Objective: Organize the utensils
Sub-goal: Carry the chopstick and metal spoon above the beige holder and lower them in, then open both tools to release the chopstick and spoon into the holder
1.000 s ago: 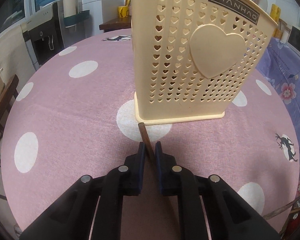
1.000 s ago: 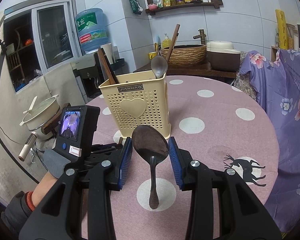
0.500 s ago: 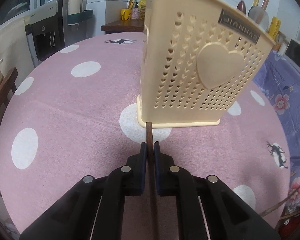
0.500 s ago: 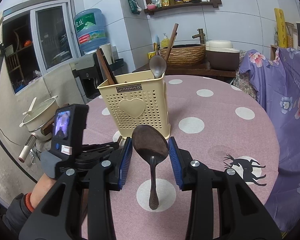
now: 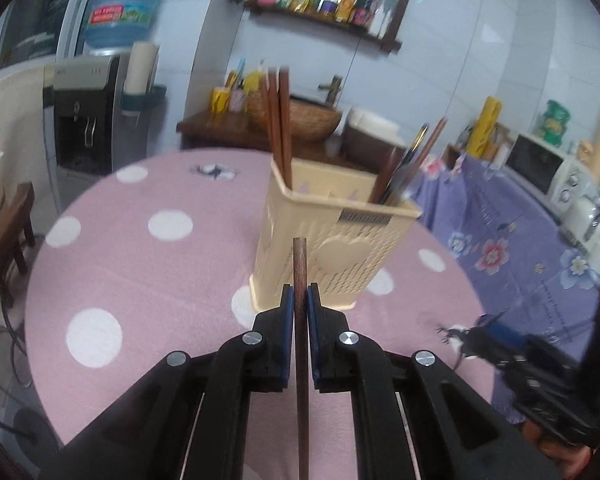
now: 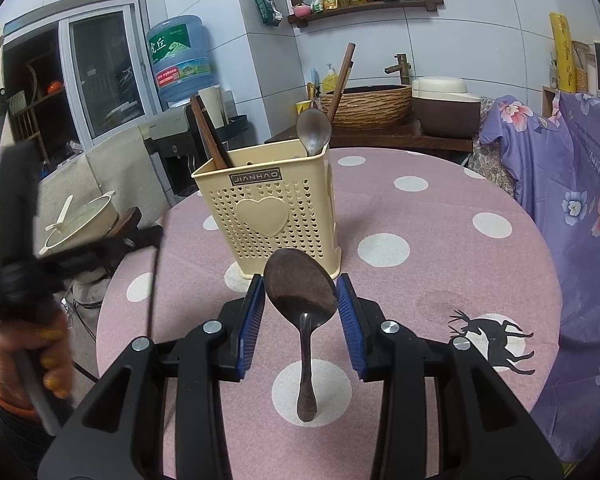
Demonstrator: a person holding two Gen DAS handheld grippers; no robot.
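Standing near the middle of the round table, the cream utensil holder [image 6: 276, 216] carries a raised heart on its perforated front and a dark label under its rim. A pair of brown chopsticks [image 6: 206, 130] leans out of its left end as the right wrist view shows it, and a metal spoon [image 6: 313, 130] rises from the right end with another brown stick [image 6: 342, 76] slanting up behind it.

A single dark wooden chopstick [image 5: 300, 320] is pinched upright between the pads of the left gripper [image 5: 299, 300], whose jaws are closed tight against it. Its blunt tip shows above the fingers, in front of the holder's near wall, and its lower length runs down between the gripper's arms to the bottom edge of the left wrist view.

A dark wooden spoon [image 6: 302, 304] lies on the table just before the holder, bowl toward it and handle pointing back toward the camera, its end resting on a white dot. The right gripper [image 6: 301, 300] hangs with its blue-padded fingers [image 6: 252, 320] spread on either side of the spoon's bowl; I cannot tell whether the pads touch it.

The pink tablecloth [image 6: 440, 272] has white dots and a black deer figure [image 6: 492, 336]. A purple flowered cloth [image 6: 560, 184] lies at the right, a wicker basin [image 6: 368, 104] behind the table, and a water dispenser bottle [image 6: 178, 60] farther left.
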